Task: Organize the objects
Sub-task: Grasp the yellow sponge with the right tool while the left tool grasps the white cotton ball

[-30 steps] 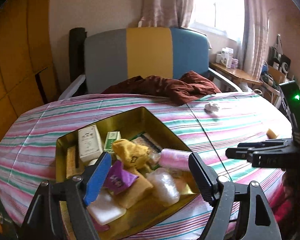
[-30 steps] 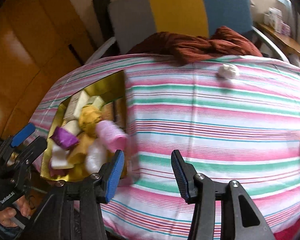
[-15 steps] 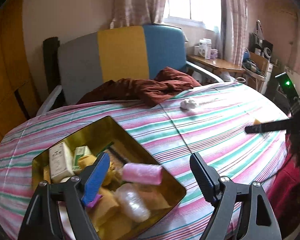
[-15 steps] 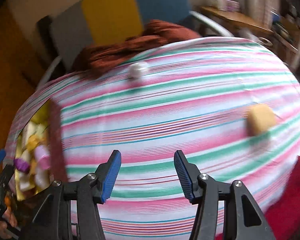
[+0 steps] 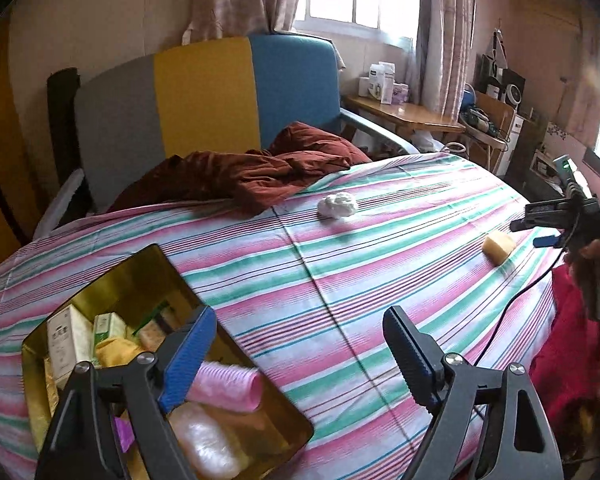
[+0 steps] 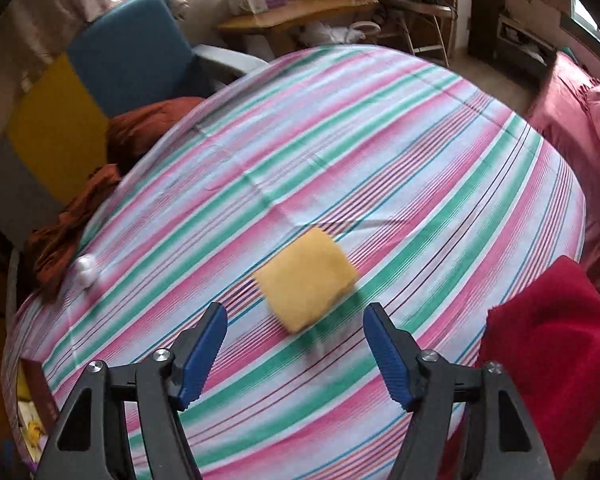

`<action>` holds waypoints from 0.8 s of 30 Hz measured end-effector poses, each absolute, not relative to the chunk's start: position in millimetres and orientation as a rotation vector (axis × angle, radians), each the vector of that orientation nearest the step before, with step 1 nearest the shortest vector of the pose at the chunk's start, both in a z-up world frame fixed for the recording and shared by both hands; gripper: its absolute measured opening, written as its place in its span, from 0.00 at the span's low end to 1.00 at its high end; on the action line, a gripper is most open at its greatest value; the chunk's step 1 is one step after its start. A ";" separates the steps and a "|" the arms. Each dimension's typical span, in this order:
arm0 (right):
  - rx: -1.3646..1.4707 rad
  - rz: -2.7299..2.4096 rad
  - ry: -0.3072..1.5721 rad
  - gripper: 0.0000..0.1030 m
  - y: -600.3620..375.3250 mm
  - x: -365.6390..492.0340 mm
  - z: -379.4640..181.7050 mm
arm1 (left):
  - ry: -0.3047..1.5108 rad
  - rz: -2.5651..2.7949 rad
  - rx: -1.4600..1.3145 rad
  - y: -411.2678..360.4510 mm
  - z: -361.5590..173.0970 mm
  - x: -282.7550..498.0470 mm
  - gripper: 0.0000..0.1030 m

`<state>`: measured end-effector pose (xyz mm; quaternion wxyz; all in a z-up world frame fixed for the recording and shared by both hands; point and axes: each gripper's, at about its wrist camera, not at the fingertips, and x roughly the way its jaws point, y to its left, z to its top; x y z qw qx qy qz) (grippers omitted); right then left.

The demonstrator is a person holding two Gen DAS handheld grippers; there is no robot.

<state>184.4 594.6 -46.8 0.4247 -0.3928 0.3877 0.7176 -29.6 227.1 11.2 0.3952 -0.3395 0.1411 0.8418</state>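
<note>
Your right gripper (image 6: pixel 296 354) gapes empty just short of the yellow sponge block (image 6: pixel 306 290), your left gripper (image 5: pixel 296 354) spread wide, empty, beside the gold tin (image 5: pixel 112 276), box labels unreadable.

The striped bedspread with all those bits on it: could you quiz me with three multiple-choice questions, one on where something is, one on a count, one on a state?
1. Where is the pink roll?
A. inside the gold tin
B. on the chair
C. beside the white wad

2. How many loose items lie on the bare striped bedspread?
A. none
B. two
C. five

3. How is the right hand-held gripper?
A. shut on the yellow block
B. open, empty
C. shut, empty

Answers:
1 A: it lies among the items in the gold tin.
2 B: only the white wad and yellow block.
3 B: its blue fingers stand apart, with the block just ahead, untouched.
</note>
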 end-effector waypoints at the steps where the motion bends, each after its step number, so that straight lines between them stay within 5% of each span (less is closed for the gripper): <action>1: -0.979 1.776 1.020 0.70 600.8 184.4 -52.7 | 0.354 2.127 -0.869 232.3 11.5 -31.3 0.83; 6: -0.994 1.722 1.066 0.70 617.6 171.8 -72.9 | 0.334 2.082 -0.924 257.2 11.0 -42.2 0.85; 12: -0.953 1.688 1.140 0.83 630.5 162.6 -92.0 | 0.314 2.039 -1.009 294.2 8.3 -59.5 0.86; 17: -0.988 1.699 1.038 0.58 627.4 162.4 -92.3 | 0.268 2.026 -1.090 324.6 0.3 -81.2 0.85; 24: -0.980 1.774 1.007 0.50 622.1 158.5 -84.8 | 0.157 1.994 -1.257 364.9 -21.5 -123.0 0.78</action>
